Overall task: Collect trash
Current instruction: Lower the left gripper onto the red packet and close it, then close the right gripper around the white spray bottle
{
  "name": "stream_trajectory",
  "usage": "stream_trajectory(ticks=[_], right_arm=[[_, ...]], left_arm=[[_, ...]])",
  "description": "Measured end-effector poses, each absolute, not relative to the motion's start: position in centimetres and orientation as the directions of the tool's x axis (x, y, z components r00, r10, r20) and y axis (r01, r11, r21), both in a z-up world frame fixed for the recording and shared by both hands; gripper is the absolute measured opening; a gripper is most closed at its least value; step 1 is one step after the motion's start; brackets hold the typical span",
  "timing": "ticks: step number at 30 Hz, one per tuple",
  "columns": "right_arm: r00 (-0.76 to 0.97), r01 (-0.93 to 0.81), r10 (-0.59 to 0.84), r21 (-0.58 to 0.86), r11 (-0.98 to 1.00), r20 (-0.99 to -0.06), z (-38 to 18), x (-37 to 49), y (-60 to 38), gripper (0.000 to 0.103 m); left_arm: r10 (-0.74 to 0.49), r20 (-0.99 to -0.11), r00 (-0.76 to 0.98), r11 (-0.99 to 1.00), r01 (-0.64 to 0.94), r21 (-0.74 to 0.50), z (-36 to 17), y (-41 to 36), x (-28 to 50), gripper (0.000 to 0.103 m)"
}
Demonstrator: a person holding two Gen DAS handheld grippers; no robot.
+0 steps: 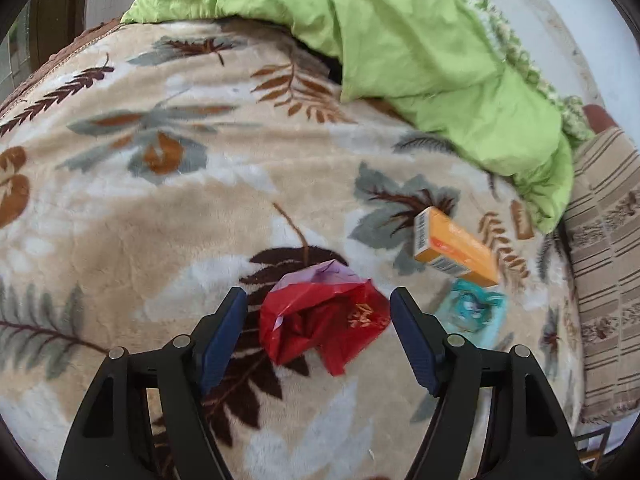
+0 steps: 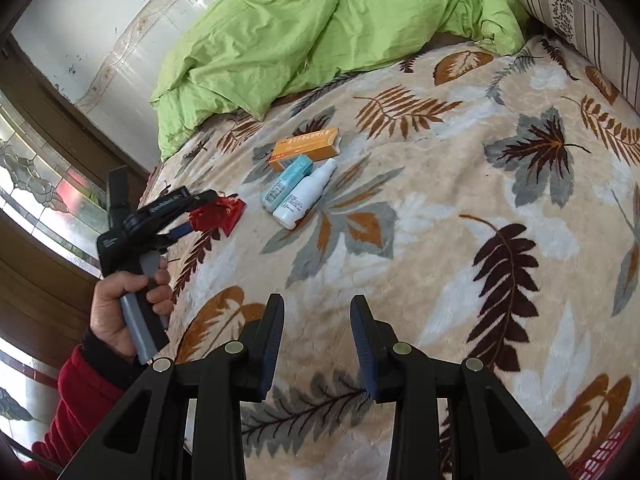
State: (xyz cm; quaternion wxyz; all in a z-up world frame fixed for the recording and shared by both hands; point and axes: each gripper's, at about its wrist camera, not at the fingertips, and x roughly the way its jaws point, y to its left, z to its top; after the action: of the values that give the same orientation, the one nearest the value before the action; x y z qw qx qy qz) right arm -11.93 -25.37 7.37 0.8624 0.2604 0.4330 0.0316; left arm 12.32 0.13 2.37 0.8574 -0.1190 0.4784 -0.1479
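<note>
- Left wrist view: the left gripper (image 1: 316, 312) is spread wide with the crumpled red wrapper (image 1: 324, 322) sitting right between its fingers, on the leaf-print blanket (image 1: 160, 220). Neither blue pad looks like it's touching the wrapper yet, as far as I can tell.
- Ahead and to the right of that gripper there's an orange box (image 1: 454, 246), and just nearer than it a teal packet (image 1: 472, 312), a bit blurred.
- My take on doing this well: drop a touch lower so the pads catch the bulk of the crumple, not just a loose flap. Close slowly, since thin film like that probably slips or tears.
- Plush blanket is the catch. Go too deep and you likely pinch fleece along with the wrapper.
- Right wrist view: the right gripper (image 2: 316, 316) is open partway and holding nothing, over bare blanket.
- Far ahead and to its left you can see the other tool at the wrapper; the orange box, a teal box (image 2: 286, 182) and a white bottle (image 2: 306, 196) lie ahead, near each other.
- A green duvet (image 2: 320, 32) is bunched at the far end.
- A bit of red mesh basket (image 2: 608, 452) shows at the lower right edge. Possibly where the trash goes, can't say for sure.
</note>
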Motion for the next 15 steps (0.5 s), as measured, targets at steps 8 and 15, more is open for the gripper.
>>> stream_trajectory(ticks=[8,15], right_arm=[[0.628,0.163,0.301,0.5,0.851,-0.718,7.5,-8.2,-25.3,0.041],[0.594,0.215,0.312,0.52,0.827,-0.741,5.2,-1.7,-24.9,0.041]], left_arm=[[-0.347,-0.758,0.552,0.937,0.159,-0.312,3.3,0.0,9.6,0.025],[-0.351,-0.728,0.589,0.932,0.149,-0.33,5.5,1.5,5.2,0.025]])
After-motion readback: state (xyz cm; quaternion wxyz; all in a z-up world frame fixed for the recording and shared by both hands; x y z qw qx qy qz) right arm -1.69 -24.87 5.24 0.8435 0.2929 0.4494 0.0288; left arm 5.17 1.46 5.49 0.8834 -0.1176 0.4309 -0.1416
